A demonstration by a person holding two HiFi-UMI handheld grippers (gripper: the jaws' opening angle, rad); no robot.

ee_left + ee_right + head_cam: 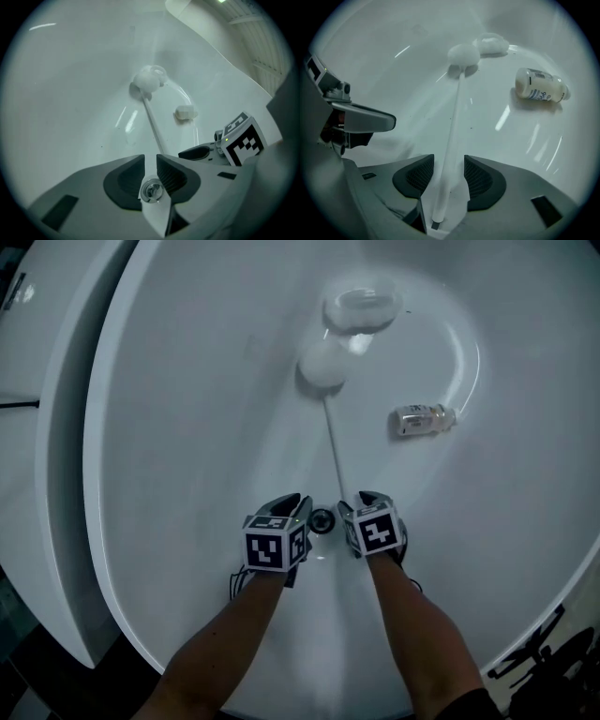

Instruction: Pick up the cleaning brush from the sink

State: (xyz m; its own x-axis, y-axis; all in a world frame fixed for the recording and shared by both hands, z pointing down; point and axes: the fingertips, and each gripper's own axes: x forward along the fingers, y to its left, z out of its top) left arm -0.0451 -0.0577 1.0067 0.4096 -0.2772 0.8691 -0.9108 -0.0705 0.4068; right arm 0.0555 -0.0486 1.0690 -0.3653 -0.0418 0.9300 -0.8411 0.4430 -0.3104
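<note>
- Sink (187,427) — one broad white basin, spreading out ahead of and below both pairs of jaws.
- Brush (323,369) — one. Its round white head lies well ahead of the jaws. Its thin handle runs straight back toward them, and the near end sits inside the right pair.
- Grippers, two. The right gripper (449,161) has its jaws apart on either side of the handle, with a gap showing on each side, so nothing is held yet. The left gripper (150,161) has its jaws only narrowly apart and empty, just to the left of the handle.
- Step in hand, as I judge it: closing the right jaws on the handle. Keep the handle centred between the pads and square to them. Squeeze a little way ahead of its tip so it cannot slip out backwards, then lift slowly, since the far head will make it droop.
- Pale oval lump (361,307) — one, just beyond the brush head; what it is, I cannot tell.
- Bottle (422,418) — one, lying on its side ahead and to the right of the right jaws.
- Drain (322,520) — one, seen through the gap of the left jaws.
</note>
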